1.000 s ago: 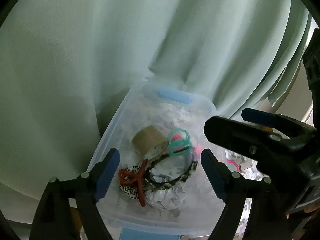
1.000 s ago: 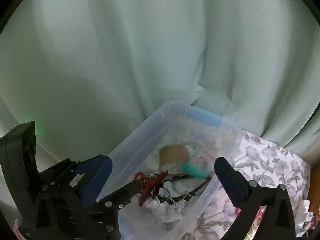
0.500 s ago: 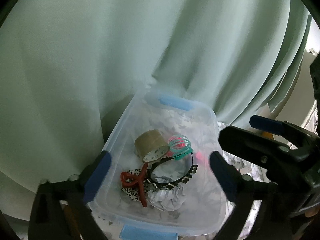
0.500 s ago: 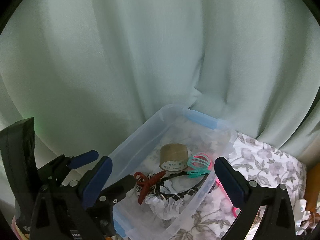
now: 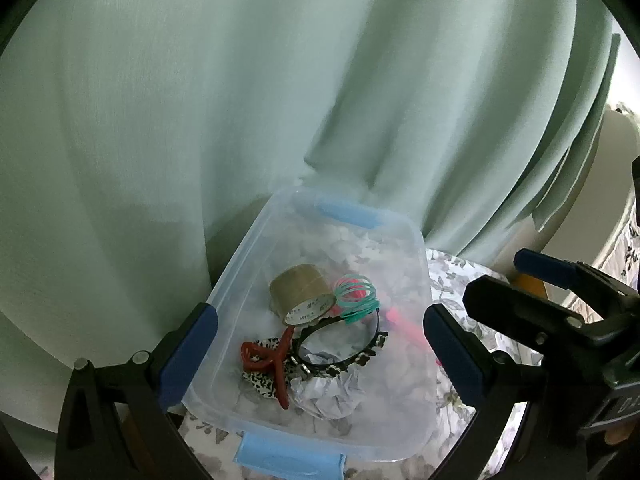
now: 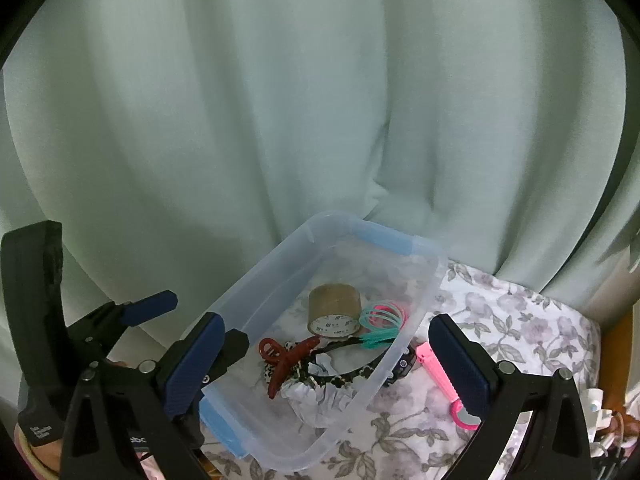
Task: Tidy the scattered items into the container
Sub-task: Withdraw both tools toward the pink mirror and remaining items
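A clear plastic container (image 5: 420, 264) (image 6: 424, 292) with blue latches sits on a floral cloth. Inside lie a brown tape roll (image 5: 302, 294) (image 6: 334, 310), teal and pink coil rings (image 5: 356, 294) (image 6: 382, 320), a red hair claw (image 5: 272, 360) (image 6: 286, 358), a black studded headband (image 5: 340, 350) (image 6: 340, 376) and a white scrunchie (image 5: 328, 396) (image 6: 308, 398). A pink box cutter (image 6: 442, 380) lies outside, right of the container. My left gripper (image 5: 320, 356) is open above the near end of the container. My right gripper (image 6: 326, 364) is open too, empty, straddling the container's right wall.
A pale green curtain (image 6: 320, 100) hangs right behind the container. The floral cloth (image 6: 520, 320) spreads to the right. The right gripper's body (image 5: 560, 332) fills the right side of the left wrist view; the left gripper's body (image 6: 60, 340) stands at the left of the right wrist view.
Both grippers have pulled back and up from the container, which now shows smaller and whole. The pink box cutter has come into the right wrist view.
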`<state>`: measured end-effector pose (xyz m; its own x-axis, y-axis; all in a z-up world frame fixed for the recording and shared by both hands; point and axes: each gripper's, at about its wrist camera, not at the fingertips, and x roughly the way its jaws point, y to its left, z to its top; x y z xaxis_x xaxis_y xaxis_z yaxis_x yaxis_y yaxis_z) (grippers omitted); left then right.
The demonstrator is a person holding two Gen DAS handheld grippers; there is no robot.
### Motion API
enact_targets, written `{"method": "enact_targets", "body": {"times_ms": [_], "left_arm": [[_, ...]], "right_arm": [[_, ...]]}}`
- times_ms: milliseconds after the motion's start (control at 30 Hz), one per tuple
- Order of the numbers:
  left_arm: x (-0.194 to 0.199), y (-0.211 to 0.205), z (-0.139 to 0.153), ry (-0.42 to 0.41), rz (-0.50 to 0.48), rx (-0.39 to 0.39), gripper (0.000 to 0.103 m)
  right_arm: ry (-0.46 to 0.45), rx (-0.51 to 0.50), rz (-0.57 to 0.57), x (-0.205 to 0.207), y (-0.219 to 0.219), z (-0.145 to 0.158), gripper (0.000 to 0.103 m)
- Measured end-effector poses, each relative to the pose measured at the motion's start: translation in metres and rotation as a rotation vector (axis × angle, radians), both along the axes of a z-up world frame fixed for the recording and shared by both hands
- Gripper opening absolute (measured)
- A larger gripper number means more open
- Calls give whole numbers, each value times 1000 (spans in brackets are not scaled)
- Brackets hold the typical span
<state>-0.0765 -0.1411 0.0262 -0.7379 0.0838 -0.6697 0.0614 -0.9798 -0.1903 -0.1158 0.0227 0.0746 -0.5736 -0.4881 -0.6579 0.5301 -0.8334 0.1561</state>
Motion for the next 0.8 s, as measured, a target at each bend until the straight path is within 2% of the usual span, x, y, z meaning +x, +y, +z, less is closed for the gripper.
{"method": "enact_targets", "body": {"times_ms": [467,800], "left_arm": [[7,17,7,-2,7,-44,103],[7,52,13,15,-45,-79,103]], "right_arm": [[48,-44,-8,26,31,7,103],[122,-33,-50,46,61,12,103]]}}
